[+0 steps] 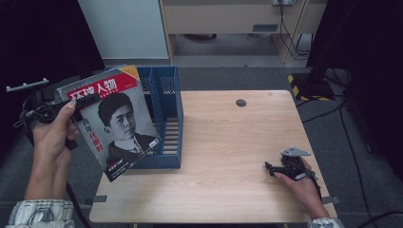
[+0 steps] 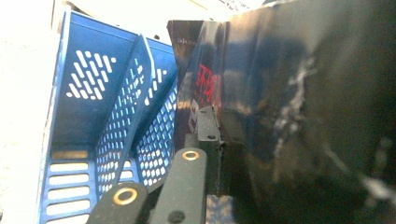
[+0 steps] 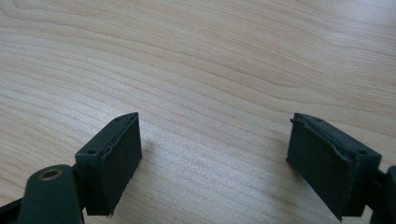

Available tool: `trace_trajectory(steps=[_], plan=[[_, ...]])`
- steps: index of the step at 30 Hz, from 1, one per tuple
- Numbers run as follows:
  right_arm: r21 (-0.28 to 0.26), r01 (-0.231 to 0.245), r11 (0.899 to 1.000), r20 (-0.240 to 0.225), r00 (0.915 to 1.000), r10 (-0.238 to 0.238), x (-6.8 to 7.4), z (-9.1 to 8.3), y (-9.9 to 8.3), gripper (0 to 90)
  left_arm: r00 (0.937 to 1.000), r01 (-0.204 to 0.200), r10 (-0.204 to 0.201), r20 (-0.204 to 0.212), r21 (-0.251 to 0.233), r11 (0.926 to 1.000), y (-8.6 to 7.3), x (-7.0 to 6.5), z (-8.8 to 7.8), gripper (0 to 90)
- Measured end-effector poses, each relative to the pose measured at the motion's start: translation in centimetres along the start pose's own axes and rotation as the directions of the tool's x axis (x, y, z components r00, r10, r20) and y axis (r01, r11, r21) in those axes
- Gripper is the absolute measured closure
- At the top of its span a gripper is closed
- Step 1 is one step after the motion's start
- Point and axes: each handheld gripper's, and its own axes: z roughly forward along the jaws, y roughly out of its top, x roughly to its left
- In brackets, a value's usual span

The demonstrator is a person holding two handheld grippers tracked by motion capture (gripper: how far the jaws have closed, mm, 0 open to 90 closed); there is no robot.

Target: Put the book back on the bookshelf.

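Wooden table (image 1: 228, 156) under blue file rack (image 1: 167, 114).

Light wooden table (image 1: 223, 142), blue perforated file rack (image 1: 168, 118) standing at its left edge, right tongs (image 1: 271, 167) resting near its right edge

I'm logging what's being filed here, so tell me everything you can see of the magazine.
The magazine is a thin, glossy one with a red title band bearing white characters, a yellow corner, and a black-and-white portrait of a person in a dark suit. It is held off the table, tilted, its cover facing the high view. The left hand-held gripper is clamped on its upper left edge. It hangs in front of the blue file rack and covers the rack's left side; whether they touch is unclear.
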Motion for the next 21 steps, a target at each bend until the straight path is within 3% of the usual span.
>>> trace_trajectory(steps=[21], plan=[[0.001, 0.004, 1.0, -0.001, 1.0, -0.004, 0.0, 0.0, 0.0, 17.8, 0.9993, 0.02, -0.021, -0.032, -0.032, 0.9993, 0.3, 1.4, -1.5, 86.0]])
